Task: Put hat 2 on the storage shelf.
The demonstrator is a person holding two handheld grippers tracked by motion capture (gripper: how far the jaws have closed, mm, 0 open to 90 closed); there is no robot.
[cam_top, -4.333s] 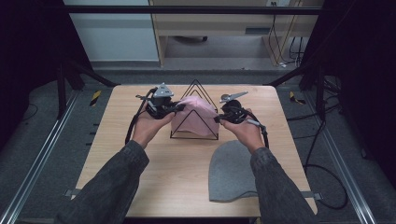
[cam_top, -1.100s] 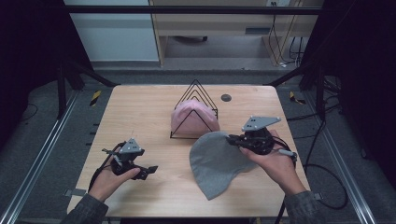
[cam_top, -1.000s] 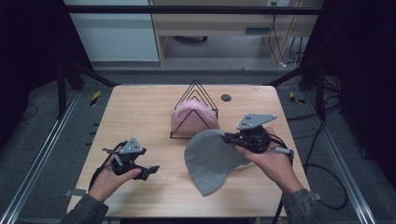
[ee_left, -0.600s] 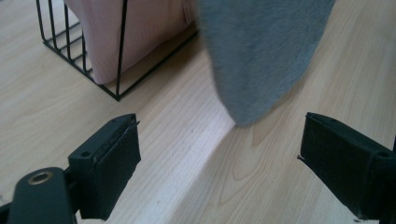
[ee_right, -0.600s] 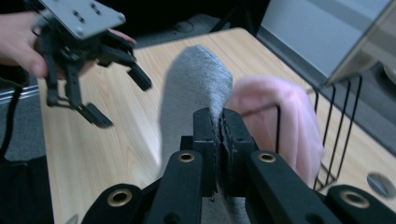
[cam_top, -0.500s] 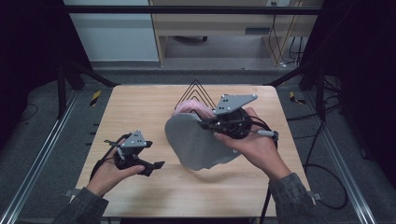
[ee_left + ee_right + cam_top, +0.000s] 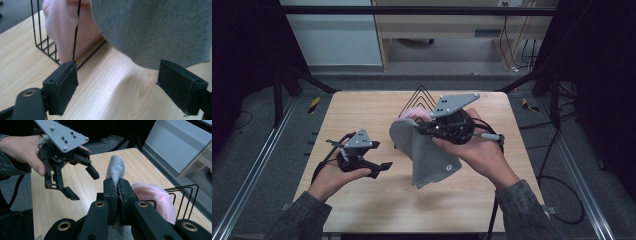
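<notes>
Above table (image 7: 362, 107): right gripper (image 7: 117, 185) pinching grey cloth (image 7: 427, 152); left gripper (image 7: 117, 82) spread; no legible writing.

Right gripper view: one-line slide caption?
Right gripper clamps grey felt cloth; open left gripper waits beside pink plush hat.

Cloth (image 7: 428, 152) above table (image 7: 362, 205), before wire rack (image 7: 422, 95); left tongs (image 7: 382, 168) beside it, leftward.
</notes>
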